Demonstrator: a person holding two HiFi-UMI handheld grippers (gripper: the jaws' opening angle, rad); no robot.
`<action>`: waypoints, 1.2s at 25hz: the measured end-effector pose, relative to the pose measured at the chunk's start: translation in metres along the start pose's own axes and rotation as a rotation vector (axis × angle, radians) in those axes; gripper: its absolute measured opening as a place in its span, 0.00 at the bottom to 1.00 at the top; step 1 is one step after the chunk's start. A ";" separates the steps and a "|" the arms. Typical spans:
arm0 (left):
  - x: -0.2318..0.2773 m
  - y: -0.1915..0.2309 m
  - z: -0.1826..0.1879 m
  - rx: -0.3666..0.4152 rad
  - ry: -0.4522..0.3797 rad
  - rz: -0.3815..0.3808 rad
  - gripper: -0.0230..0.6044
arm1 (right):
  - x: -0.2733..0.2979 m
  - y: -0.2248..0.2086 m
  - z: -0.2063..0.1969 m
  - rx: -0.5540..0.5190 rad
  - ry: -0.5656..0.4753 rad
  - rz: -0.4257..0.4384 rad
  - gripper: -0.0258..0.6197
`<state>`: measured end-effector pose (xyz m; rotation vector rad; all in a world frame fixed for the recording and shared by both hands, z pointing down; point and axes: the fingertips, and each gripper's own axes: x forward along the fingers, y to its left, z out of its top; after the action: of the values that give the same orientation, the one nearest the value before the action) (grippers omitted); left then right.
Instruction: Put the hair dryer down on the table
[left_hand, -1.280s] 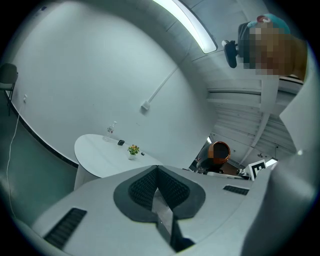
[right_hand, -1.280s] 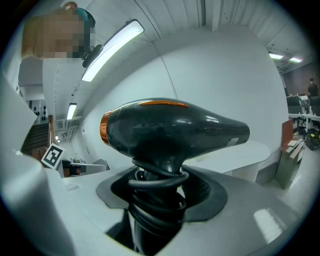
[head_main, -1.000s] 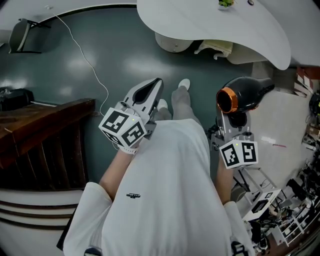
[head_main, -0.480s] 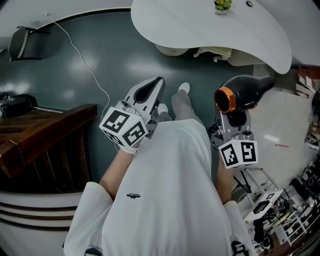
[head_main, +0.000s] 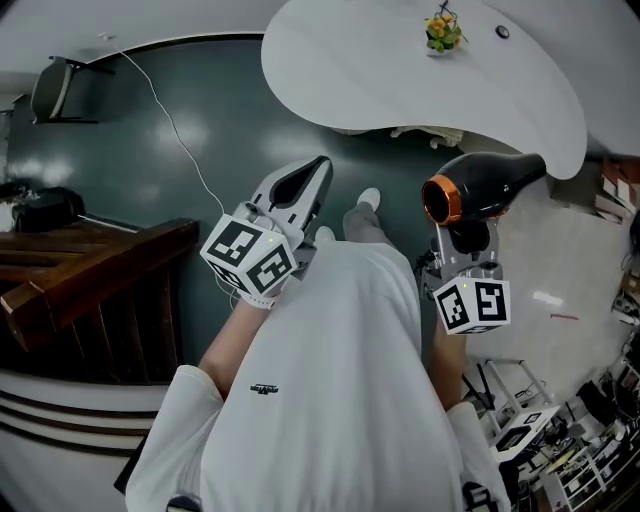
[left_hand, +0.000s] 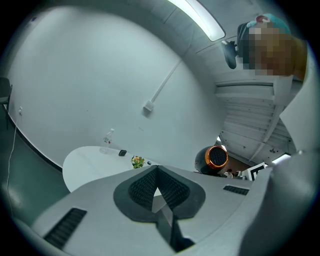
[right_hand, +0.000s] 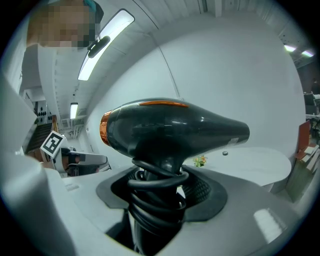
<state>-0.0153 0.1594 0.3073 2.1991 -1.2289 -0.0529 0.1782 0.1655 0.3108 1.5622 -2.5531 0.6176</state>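
Glossy black hair dryer (head_main: 487, 188), orange ring on its wide end, cord coiled round the handle, held in the air with its barrel level. The right gripper (head_main: 467, 243) clamps that wrapped handle from six o'clock. The white table (head_main: 350, 60) lies at twelve o'clock. At nine o'clock, the left gripper (head_main: 314, 166), tips pressed together, carries nothing.

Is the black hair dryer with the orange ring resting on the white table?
No, the right gripper holds the black hair dryer up, off the white table.
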 end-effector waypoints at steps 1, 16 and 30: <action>0.006 -0.003 0.001 0.002 0.001 0.003 0.04 | 0.004 -0.006 0.001 0.004 -0.001 0.000 0.47; 0.082 -0.027 0.003 0.044 0.041 0.013 0.04 | 0.021 -0.083 0.020 0.014 -0.034 0.008 0.47; 0.113 0.003 0.016 0.028 0.104 -0.011 0.04 | 0.065 -0.084 0.030 0.039 -0.018 -0.012 0.47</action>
<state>0.0414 0.0621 0.3236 2.2037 -1.1664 0.0738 0.2241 0.0668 0.3262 1.6017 -2.5576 0.6591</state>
